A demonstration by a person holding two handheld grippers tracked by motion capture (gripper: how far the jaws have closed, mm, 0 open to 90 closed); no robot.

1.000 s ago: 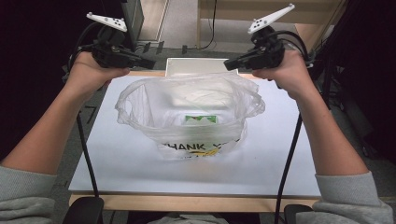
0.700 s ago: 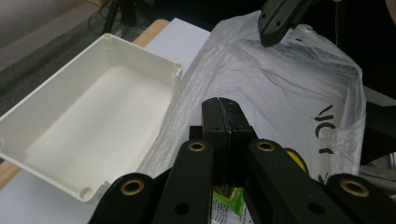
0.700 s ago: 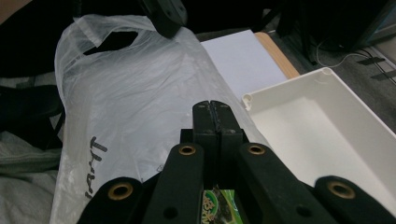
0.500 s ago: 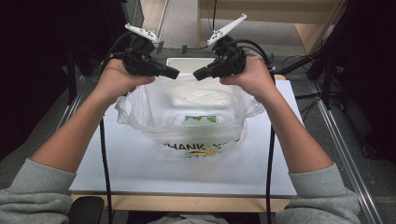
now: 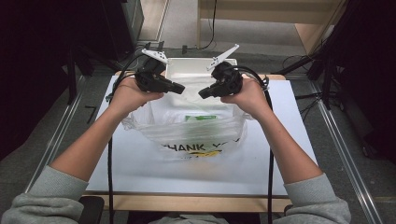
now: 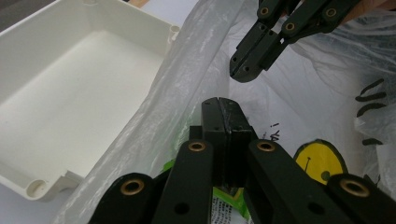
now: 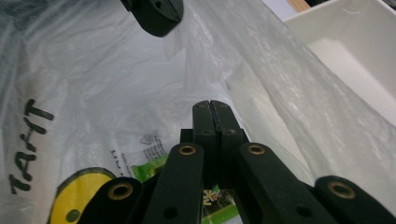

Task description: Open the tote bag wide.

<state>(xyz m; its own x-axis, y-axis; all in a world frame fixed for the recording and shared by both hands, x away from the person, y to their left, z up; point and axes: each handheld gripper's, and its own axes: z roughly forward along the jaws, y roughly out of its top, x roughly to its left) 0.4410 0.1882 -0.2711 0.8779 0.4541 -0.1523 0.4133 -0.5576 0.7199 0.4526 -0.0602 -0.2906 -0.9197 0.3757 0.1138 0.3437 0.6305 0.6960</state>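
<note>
Both grippers have their jaws pressed flat together with nothing between the pads. In the left gripper view the left gripper [image 6: 219, 105] shows its two black jaws meeting in a single seam, poised over the rim of the thin clear plastic bag [image 6: 205, 60]; the right gripper view shows the right gripper [image 7: 210, 107] the same way, jaws closed, tips just above the crinkled film. Whether either tip actually touches the plastic is hard to tell from these angles.

From the high view, the left gripper [image 5: 180, 88] and right gripper [image 5: 201, 93] point toward each other over the bag's far edge, near one another but apart. The plastic bag [image 5: 196, 135] lies in the middle of the white table mat [image 5: 140, 163], its "THANK YOU" lettering and yellow smiley facing the person, and a green-labelled packet [image 5: 201, 117] sits inside it.

Just behind the bag stands a white plastic box [image 5: 191, 67], open-topped and empty, with its near wall close to the bag's rim; it hems in the far side. The mat to the left, right and near side of the bag is bare. Black cables [image 5: 110, 158] trail from each gripper along the forearms to the table's near edge.
</note>
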